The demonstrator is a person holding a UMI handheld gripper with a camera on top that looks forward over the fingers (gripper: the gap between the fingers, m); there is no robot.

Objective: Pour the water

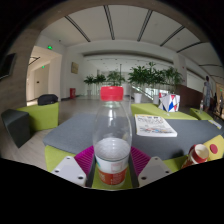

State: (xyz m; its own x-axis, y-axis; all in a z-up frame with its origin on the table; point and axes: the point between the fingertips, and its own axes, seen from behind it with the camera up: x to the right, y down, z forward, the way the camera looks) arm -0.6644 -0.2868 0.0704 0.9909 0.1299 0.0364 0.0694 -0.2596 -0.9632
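A clear plastic bottle [112,135] with a red cap and an orange-and-white label stands upright between my fingers, filling the gap between the pink pads [86,157]. My gripper [112,168] is shut on the bottle's lower body, with both pads pressed against its sides. The bottle looks raised a little above the yellow-green table edge [58,155]. Its upper half is see-through; the lower part looks whitish.
Beyond the bottle lies a grey tabletop [80,128] with a magazine [154,125] to the right and a red-and-white cup [169,101] farther back. An orange packet [208,151] sits at the near right. A dark chair [17,125] stands left; potted plants [148,75] line the back.
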